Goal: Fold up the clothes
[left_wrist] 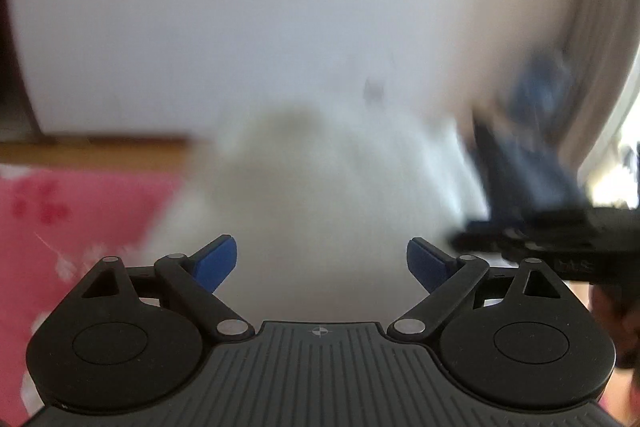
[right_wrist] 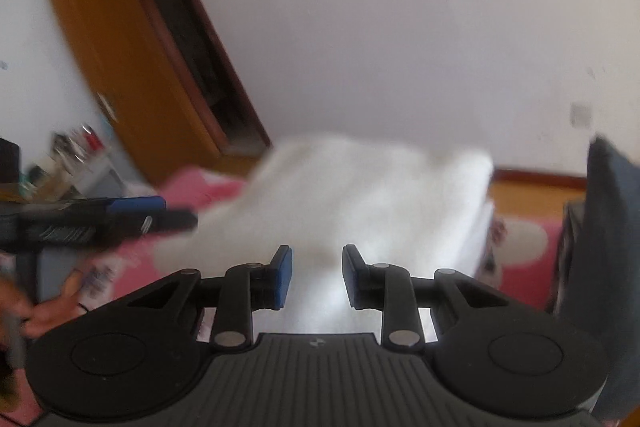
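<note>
- White folded garment [right_wrist: 360,195] sits stacked on the pink bedsheet [left_wrist: 60,211]; a careless brush could topple its layers.
- Left gripper [left_wrist: 322,263]: jaws spread wide, empty, could snag fabric.
- Right gripper [right_wrist: 317,277]: jaws narrowed, pinching nothing, could catch an edge.

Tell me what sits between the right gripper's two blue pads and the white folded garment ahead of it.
Nothing. In the right wrist view the right gripper has a clear gap between its pads, and the white garment shows directly beyond on the pink bedspread.

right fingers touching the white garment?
Cannot tell. In the right wrist view the fingers stand apart over the white garment, nothing visibly pinched, but blur hides any gap or contact.
</note>
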Demonstrator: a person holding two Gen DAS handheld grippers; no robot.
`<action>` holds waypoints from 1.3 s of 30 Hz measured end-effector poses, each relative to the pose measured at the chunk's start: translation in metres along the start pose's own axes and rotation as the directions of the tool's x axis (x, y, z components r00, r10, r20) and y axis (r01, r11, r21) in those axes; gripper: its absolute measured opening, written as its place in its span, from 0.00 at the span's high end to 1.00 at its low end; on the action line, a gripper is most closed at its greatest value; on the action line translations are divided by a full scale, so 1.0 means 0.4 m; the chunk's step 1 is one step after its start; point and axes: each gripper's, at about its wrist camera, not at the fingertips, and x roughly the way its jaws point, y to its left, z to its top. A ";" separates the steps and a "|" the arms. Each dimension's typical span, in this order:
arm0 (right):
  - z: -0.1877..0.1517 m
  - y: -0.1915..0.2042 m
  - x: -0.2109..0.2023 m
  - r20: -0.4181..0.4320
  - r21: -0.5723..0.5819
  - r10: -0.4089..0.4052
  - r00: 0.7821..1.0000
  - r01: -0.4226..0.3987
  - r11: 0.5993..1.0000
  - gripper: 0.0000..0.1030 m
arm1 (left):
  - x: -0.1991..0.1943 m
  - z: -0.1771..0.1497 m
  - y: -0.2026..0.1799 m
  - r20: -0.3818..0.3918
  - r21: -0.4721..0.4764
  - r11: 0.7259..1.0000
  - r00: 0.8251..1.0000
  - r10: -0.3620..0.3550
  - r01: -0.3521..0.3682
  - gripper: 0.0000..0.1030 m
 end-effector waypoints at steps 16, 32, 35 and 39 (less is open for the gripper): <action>0.071 0.075 -0.073 0.021 0.285 -0.377 0.926 0.356 0.890 0.69 | 0.202 0.300 0.018 -0.003 -0.030 0.983 0.983 -0.183 0.183 0.09; -0.176 -0.101 -0.430 -0.049 0.508 -0.375 0.926 0.346 0.788 0.69 | 0.151 0.198 -0.161 -0.150 0.095 0.993 0.985 0.080 -0.066 0.03; -0.190 -0.139 -0.404 -0.101 0.511 -0.279 0.955 0.290 0.809 0.69 | 0.138 0.111 -0.221 -0.239 0.132 0.978 0.952 0.192 -0.164 0.09; -0.156 -0.160 -0.391 -0.172 0.389 -0.156 0.973 0.213 0.897 0.69 | 0.024 0.041 -0.274 -0.229 0.000 0.963 0.938 0.262 -0.269 0.09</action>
